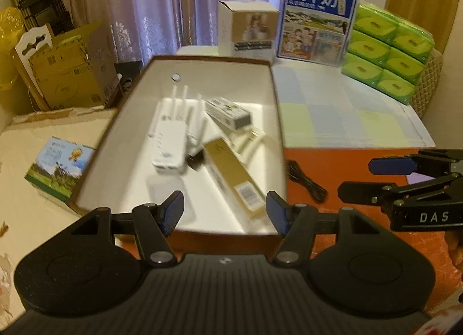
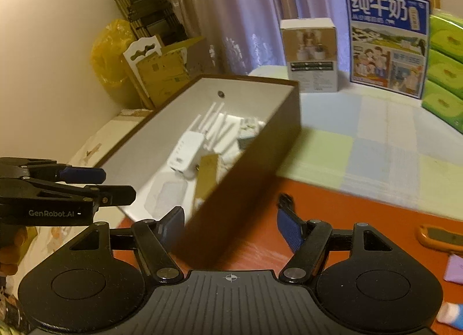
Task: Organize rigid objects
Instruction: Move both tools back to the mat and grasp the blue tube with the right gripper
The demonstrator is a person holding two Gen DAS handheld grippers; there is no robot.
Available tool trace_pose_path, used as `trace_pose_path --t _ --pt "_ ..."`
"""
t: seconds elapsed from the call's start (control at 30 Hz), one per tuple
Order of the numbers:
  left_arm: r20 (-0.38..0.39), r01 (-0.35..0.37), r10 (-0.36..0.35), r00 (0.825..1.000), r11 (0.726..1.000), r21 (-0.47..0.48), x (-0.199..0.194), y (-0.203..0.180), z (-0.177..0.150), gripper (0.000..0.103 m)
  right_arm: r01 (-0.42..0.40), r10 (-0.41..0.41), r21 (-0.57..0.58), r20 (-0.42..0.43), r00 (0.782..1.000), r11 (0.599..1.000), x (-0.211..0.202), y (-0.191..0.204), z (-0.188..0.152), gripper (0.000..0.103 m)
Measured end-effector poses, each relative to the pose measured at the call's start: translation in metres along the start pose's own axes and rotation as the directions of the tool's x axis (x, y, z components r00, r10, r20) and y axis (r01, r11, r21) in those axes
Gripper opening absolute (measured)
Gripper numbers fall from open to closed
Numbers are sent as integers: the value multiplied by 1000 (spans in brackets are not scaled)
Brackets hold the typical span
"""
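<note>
Brown on the outside and white within, the open box (image 1: pixel 185 103) sits at the middle of my view, on the table (image 1: pixel 361 167) where its orange-red surface meets the pale checked cloth (image 1: pixel 347 109). Inside I see a white router (image 1: pixel 169 144) with its antennas pointing to the far end, a long gold carton (image 1: pixel 234 173) lying slantwise near the right wall, and a small white-and-grey packet (image 1: pixel 228 112) beyond it toward the far right. Something small and dark (image 1: pixel 195 161) lies between router and gold carton; I cannot tell what it is. A round hole (image 1: pixel 175 77) shows in the far wall.

My left hand-held gripper (image 1: pixel 224 213) hovers over the box's near edge, jaws apart with nothing between them. My right hand-held gripper (image 2: pixel 230 225) hangs by the box's near right corner, jaws likewise apart and empty.

A black cable (image 1: pixel 306 183) lies on the table just right of the box. At the far side stand a white carton (image 1: pixel 246 28), a blue milk case (image 1: pixel 315 19) and stacked green tissue packs (image 1: pixel 387 45). Left of the box rests a small picture-printed box (image 1: pixel 58 167). Near the right edge of the right wrist view lies an orange-rimmed object (image 2: pixel 439 236).
</note>
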State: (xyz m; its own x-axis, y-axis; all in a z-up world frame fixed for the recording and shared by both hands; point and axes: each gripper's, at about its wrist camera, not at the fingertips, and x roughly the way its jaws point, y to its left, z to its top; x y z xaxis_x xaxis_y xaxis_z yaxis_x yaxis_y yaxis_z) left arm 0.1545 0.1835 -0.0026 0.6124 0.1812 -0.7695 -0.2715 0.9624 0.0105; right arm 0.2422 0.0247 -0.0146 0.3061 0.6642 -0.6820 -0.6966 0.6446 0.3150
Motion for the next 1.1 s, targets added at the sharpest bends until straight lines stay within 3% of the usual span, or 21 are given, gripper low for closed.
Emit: trace_pose_path --t 0.67,0.93,1.1 --pt "-101 17 -13 995 999 41 24 -141 -35 59 63 -59 52 -61 996 997 -82 -118 -60 68" --pt "-141 19 -11 990 998 53 44 -170 -44 59 107 -101 78 -82 992 991 -101 -166 -79 68" --pt "-165 21 -13 986 999 49 60 -186 -50 59 149 -146 17 -104 984 989 -114 -199 -100 68"
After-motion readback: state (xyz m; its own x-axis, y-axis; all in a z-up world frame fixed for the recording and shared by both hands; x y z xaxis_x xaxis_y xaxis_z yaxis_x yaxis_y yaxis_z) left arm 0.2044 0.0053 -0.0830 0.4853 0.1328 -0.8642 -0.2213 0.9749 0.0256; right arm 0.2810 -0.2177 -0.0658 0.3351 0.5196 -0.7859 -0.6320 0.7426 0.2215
